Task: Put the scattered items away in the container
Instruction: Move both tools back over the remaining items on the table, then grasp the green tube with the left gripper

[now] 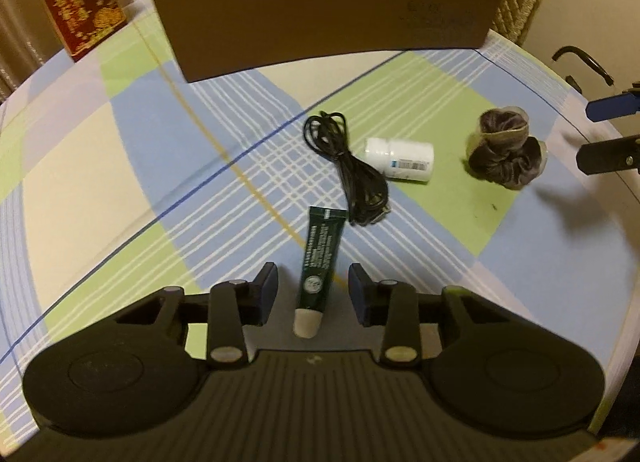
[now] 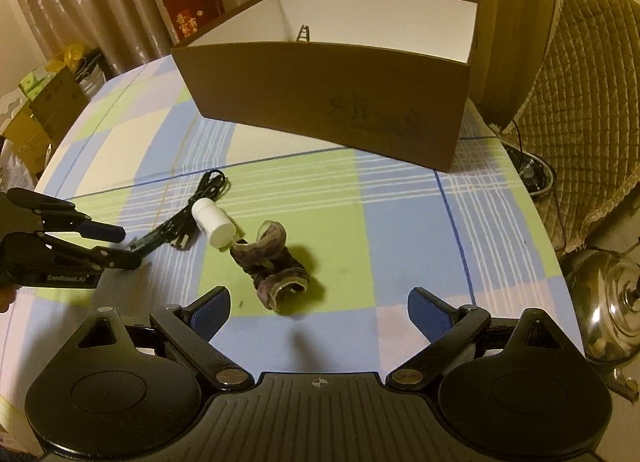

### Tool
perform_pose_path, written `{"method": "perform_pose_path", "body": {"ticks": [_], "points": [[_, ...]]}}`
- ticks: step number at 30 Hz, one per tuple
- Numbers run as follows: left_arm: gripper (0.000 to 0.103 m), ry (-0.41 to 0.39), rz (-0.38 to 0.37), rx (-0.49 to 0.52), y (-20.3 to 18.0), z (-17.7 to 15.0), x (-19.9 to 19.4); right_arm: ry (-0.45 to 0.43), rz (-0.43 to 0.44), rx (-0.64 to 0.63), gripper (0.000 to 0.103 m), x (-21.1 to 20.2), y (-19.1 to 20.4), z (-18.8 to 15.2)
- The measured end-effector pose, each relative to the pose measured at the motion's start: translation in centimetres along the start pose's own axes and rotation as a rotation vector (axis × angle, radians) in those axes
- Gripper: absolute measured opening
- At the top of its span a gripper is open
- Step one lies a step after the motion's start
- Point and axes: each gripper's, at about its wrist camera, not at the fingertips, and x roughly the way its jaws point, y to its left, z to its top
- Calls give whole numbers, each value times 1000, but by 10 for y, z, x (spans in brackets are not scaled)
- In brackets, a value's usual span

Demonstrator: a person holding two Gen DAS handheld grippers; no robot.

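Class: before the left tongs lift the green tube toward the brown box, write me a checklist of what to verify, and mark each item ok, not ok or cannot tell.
1. Green tube lies between the left tongs: ok.
2. Pads pressing the tube: not ok, gaps show on both sides.
3. Black cable clear of the tube: cannot tell, their ends lie very close.
4. Brown box open on top: ok.
5. Right tongs empty, out of the way: ok, open short of the scrunchie.
6. White bottle away from the grasp: ok.
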Motion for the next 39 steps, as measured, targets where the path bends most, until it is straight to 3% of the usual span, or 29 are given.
{"method": "perform_pose_path", "body": {"ticks": [4,10,20,29,30,32,36,38,39], "points": [[14,8,-14,-10,1,0,6,-6,8,-5,93,0,0,0],[13,3,10,-61,9,-7,3,-18,30,-39,93,1,5,5],[13,49,88,-269,33,-43,-19,-8,67,-109,93,15,17,12],[13,52,90,-309,34,-51,-26,21,71,-232,92,43,29,10],[13,52,91,-309,34,-50,-25,18,67,-245,90,47,30,10],[13,49,95,-309,34,-49,-23,26,67,-257,73,57,31,12],[13,43,99,-313,35,-47,-21,17,74,-256,63,71,34,14],[13,42,99,-316,35,-46,-20,30,82,-259,38,77,36,14],[13,41,100,-318,35,-45,-19,43,83,-254,34,79,37,14]]}}
